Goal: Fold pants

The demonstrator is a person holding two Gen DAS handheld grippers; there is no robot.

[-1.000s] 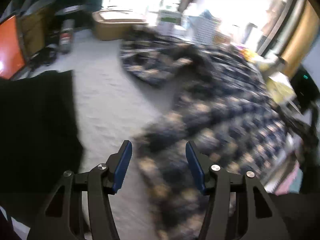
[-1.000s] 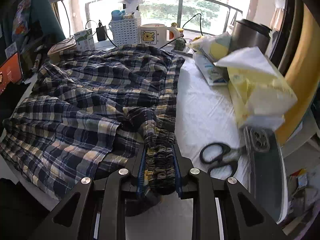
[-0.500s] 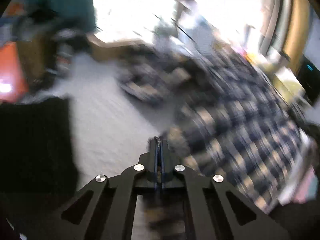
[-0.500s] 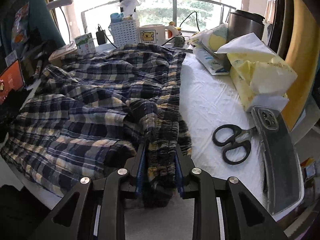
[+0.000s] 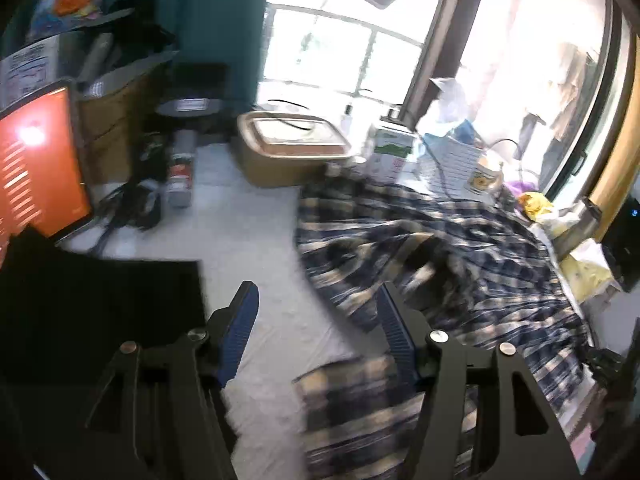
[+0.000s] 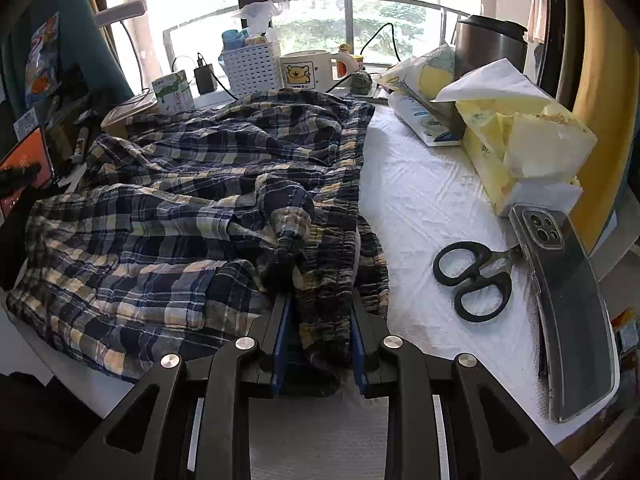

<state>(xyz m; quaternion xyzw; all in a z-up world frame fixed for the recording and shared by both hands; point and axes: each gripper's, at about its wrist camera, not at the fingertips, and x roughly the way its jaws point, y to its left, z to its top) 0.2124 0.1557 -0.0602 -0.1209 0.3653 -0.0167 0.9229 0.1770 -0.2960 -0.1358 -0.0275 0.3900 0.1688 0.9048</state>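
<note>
Pants of crinkled navy-and-cream plaid cotton are lying rumpled across the white textured worktop, bunched into soft ridges. The right gripper is pinching the gathered elastic waistband, its jaws pressing narrowly on the puckered cloth. The left gripper is hovering over bare worktop beside a blurred pant edge, its jaws having just been opening and now standing wide with nothing between them. Black-handled scissors are lying beside a clear-cased phone.
</note>
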